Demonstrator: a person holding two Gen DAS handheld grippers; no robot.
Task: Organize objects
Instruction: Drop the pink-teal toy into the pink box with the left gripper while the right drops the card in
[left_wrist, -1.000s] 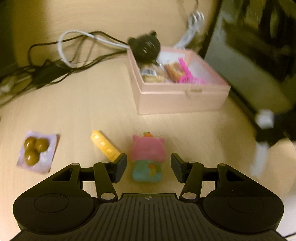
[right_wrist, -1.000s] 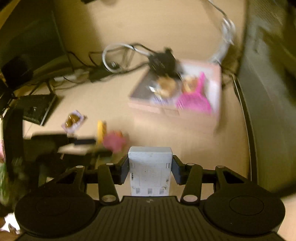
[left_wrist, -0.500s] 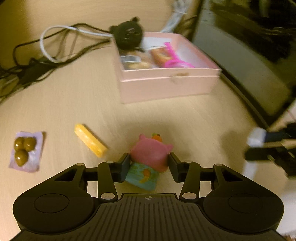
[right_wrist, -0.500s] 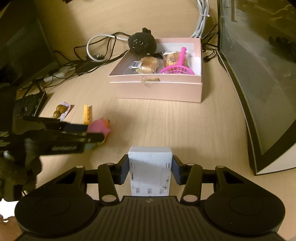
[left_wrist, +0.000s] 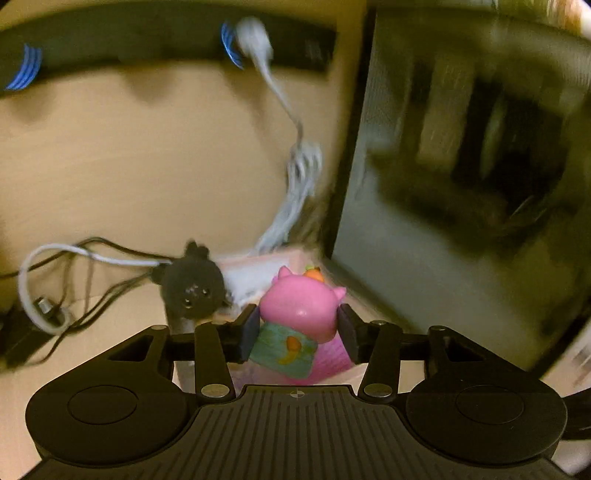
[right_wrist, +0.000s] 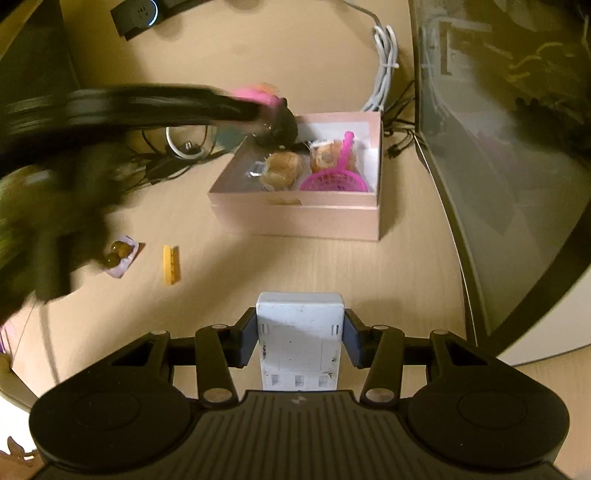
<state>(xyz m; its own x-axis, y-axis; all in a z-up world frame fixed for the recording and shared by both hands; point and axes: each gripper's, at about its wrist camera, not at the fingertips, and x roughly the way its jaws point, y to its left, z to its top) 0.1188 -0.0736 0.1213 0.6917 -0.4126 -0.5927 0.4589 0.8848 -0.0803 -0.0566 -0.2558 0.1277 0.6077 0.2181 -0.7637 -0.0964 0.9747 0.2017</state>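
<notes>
The left hand-held gripper (left_wrist: 298, 334) is clamped on a pink pig figurine (left_wrist: 297, 317) with a teal body, held in the air above the pink box (right_wrist: 295, 216), beside a black plush toy (left_wrist: 192, 290). The right hand-held gripper (right_wrist: 300, 341) grips a white charger block (right_wrist: 300, 341) over the counter (right_wrist: 295, 266). In the box lie wrapped pastries (right_wrist: 280, 170) and a pink scoop (right_wrist: 338, 175). A yellow brick (right_wrist: 171, 264) and an olive packet (right_wrist: 120, 254) lie on the counter, left of the box.

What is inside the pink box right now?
The pink box holds two wrapped pastries, a pink scoop and a black plush at its far corner. The floor beneath them, and whatever the blurred left gripper covers, cannot be seen.
</notes>
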